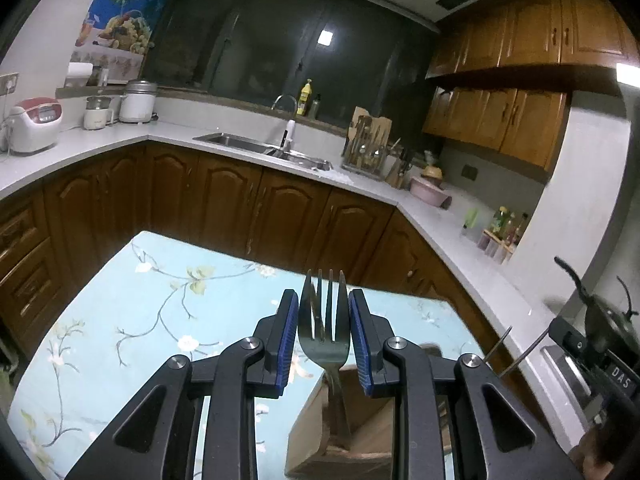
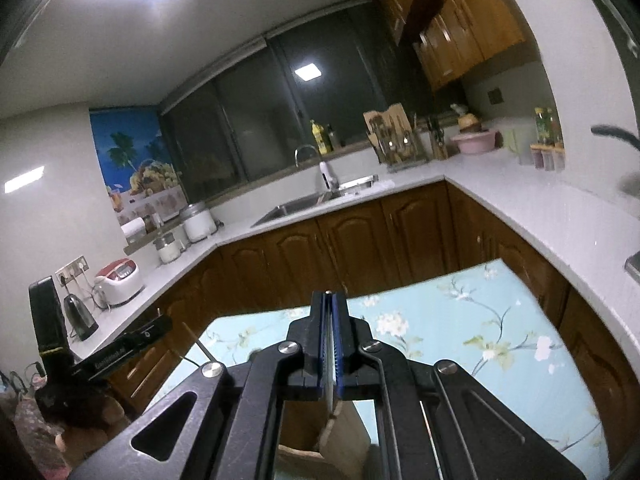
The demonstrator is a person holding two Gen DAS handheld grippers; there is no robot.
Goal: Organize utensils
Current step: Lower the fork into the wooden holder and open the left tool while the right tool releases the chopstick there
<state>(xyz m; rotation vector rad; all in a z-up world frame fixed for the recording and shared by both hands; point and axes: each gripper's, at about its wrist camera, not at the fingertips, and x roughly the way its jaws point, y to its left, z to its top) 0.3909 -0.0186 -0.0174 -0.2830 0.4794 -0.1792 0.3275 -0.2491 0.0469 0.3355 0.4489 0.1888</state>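
In the left wrist view a steel fork (image 1: 325, 332) stands upright, tines up, between the blue pads of my left gripper (image 1: 324, 300). The pads sit right beside its edges; its handle runs down into a wooden holder box (image 1: 320, 432) on the floral table. In the right wrist view my right gripper (image 2: 330, 300) is shut on a thin flat metal utensil (image 2: 329, 364), seen edge-on, above the same wooden holder (image 2: 340, 436). The other gripper shows at the edge of each view.
The table has a light blue floral cloth (image 1: 160, 320). Wooden cabinets (image 1: 240, 208) and a white counter ring the room, with a sink (image 1: 256, 146), a utensil rack (image 1: 366, 142), a pink bowl (image 1: 428, 192) and a rice cooker (image 1: 34, 124).
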